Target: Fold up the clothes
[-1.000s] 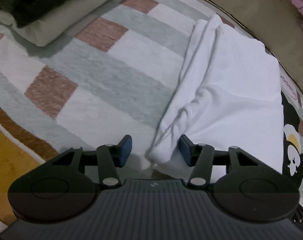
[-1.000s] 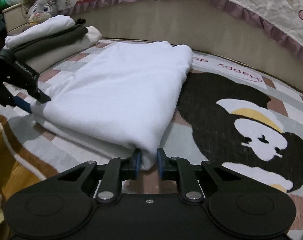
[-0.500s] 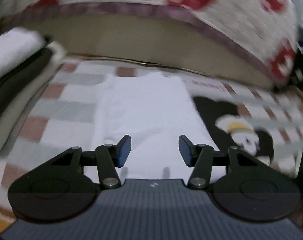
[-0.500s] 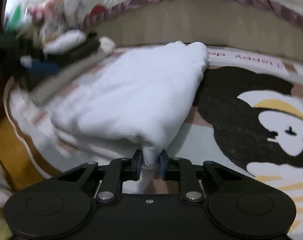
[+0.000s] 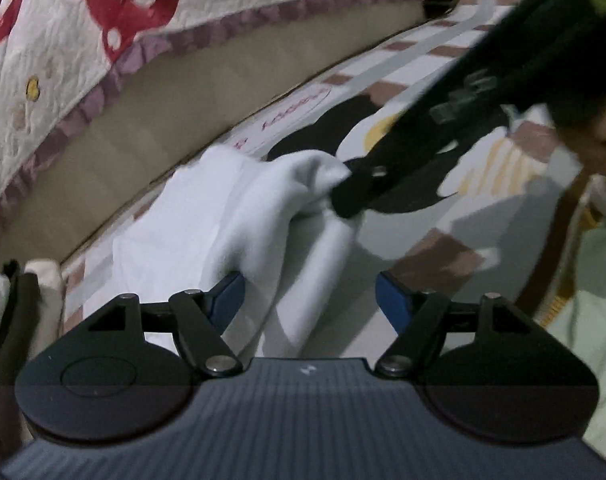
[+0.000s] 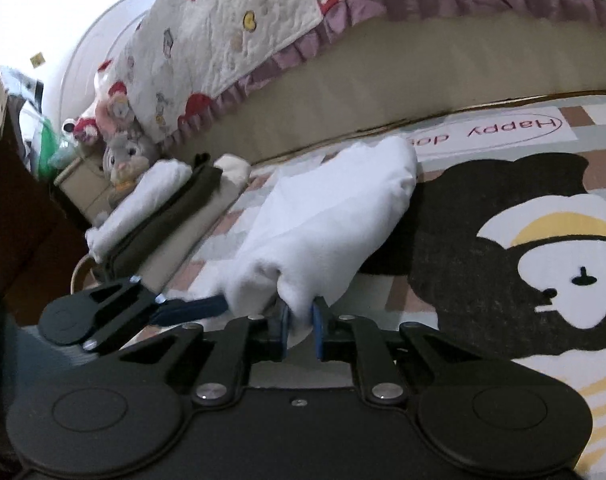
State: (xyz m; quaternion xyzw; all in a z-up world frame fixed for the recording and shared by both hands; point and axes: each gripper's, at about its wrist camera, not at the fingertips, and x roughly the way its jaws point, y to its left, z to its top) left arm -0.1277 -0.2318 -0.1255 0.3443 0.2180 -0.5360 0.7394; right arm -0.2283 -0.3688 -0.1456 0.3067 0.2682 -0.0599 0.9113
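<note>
1. Left wrist view: the left gripper (image 5: 310, 296) is held low and tilted, with its blue-padded jaws spread wide apart and gripping nothing.
2. The white folded cloth garment (image 5: 239, 216) lies on the patterned floor rug (image 5: 435, 256). One fold of the garment hangs between the open jaws, close to the left pad; contact with the pad cannot be confirmed.
3. The black right gripper (image 5: 343, 196) enters from the upper right and pinches the raised far corner of the garment. This area is blurred.
4. Right wrist view: the right gripper (image 6: 301, 328) points forward over the rug, its jaws clamped on the near corner of the white garment (image 6: 335, 216).
5. That corner is lifted, while the far end of the garment rests on the rug (image 6: 463, 240) beside the black cartoon figure.
6. The left gripper (image 6: 207, 308) sits just left of the clamped corner, one blue finger against the cloth.
7. A stack of folded clothes (image 6: 163, 216) lies on the rug at the left.
</note>
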